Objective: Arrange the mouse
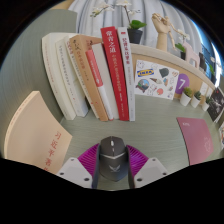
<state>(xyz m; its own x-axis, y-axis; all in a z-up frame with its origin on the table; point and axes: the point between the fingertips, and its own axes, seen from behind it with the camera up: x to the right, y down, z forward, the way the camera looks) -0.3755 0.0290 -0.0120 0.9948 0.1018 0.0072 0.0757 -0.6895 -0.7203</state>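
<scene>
Legible markings, by carrier:

- Red book (117, 72), standing upright among the leaning books: white characters down the spine, two of them large; too small to read with certainty.
- Boxed item (155, 79) right of the books: yellow brand patch at upper left, lettering unreadable.
- Purple card (183, 84) beside it: a large white "7".
- White book spines (66, 75): fine print, illegible.

Bright even light, strong fisheye edge distortion.
</scene>
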